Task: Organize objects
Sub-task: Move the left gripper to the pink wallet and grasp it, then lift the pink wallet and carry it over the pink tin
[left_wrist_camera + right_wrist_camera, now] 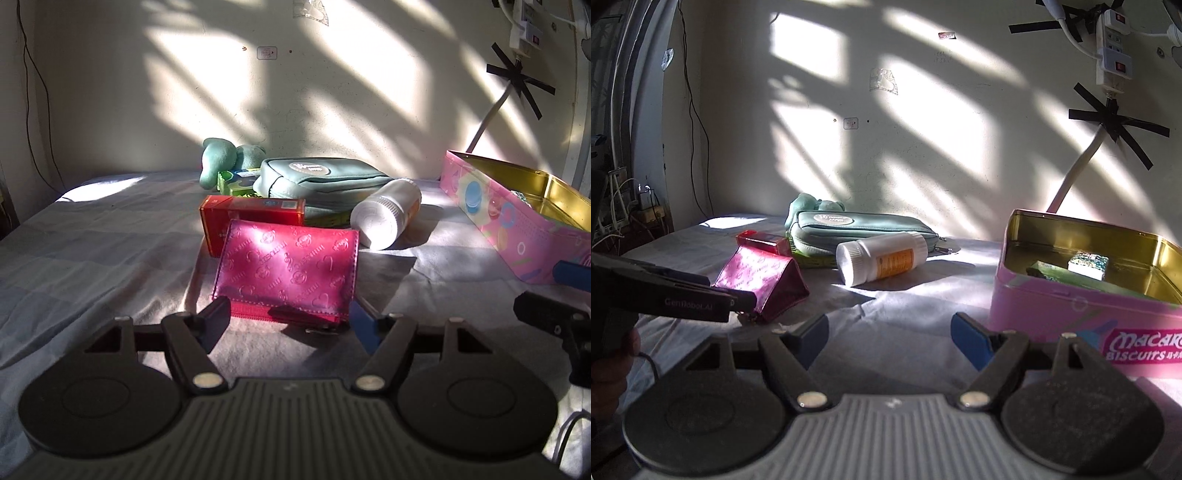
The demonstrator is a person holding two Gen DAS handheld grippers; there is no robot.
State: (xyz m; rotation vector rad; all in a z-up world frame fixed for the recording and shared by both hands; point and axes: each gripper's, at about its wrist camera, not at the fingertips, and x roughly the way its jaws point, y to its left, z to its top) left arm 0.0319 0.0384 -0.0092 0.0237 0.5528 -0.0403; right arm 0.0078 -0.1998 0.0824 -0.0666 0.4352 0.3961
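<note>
A shiny pink wallet [291, 269] lies on the cloth just ahead of my left gripper [290, 321], which is open with a finger at each near corner. The wallet also shows in the right wrist view [761, 284]. Behind it are a red box [251, 214], a white bottle [388, 214] on its side, a teal pouch [321, 177], a green box [236, 181] and a green plush toy [221, 158]. My right gripper [889, 339] is open and empty, left of the open pink biscuit tin [1071, 317]. Small packets [1087, 264] lie in the tin.
The bed is covered with a pale checked cloth [92, 258]. A sunlit wall stands behind the objects. A power strip [1113, 44] and a taped cable [1078, 170] hang on the wall at right. Cables and plugs [624, 210] sit at the far left.
</note>
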